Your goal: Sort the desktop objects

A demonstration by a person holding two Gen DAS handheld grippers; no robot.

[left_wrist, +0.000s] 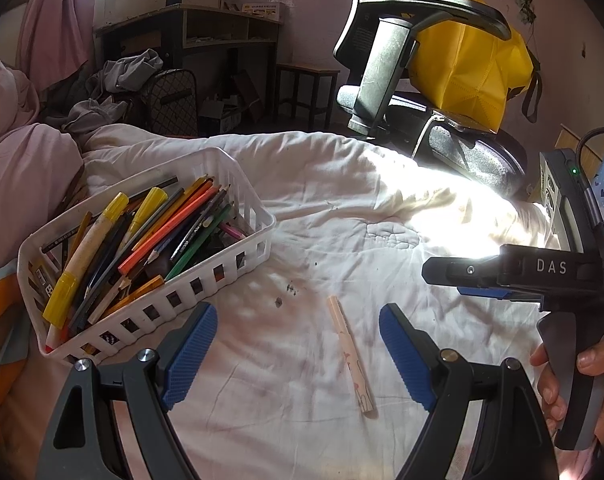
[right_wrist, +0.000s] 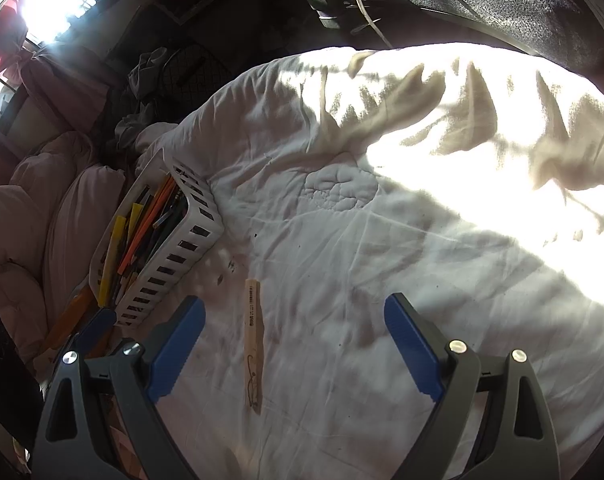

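White quilt (left_wrist: 322, 208) is spread over a bed, creased, lightly stained, with bright sun on its far right part.

White plastic basket (left_wrist: 237, 264), slotted walls, is set on the quilt at the left. It is filled with coloured pencils (left_wrist: 173, 224) and yellow-capped markers (left_wrist: 113, 206), all laid lengthwise and piled loosely.

One pale pencil (left_wrist: 352, 354), printed with small marks, is left lying flat on the quilt, apart from the basket and to its right. In the left wrist view it is seen between the two blue pads, touched by neither.

Left gripper (left_wrist: 297, 350): jaws are held wide apart above the quilt, nothing between the pads but the loose pencil below.

Right gripper (right_wrist: 293, 350): jaws are likewise held wide apart and empty, angled down at the quilt. In its own view the pencil (right_wrist: 253, 336) is seen just inside its left pad, not touched. Its black body is also seen at the right edge of the left wrist view, gripped by a hand (left_wrist: 574, 384).

Black office chair (left_wrist: 422, 80) is stood beyond the bed, with a yellow bag (left_wrist: 470, 60) on it.

Pink bedding (left_wrist: 17, 152) is bunched at the far left.
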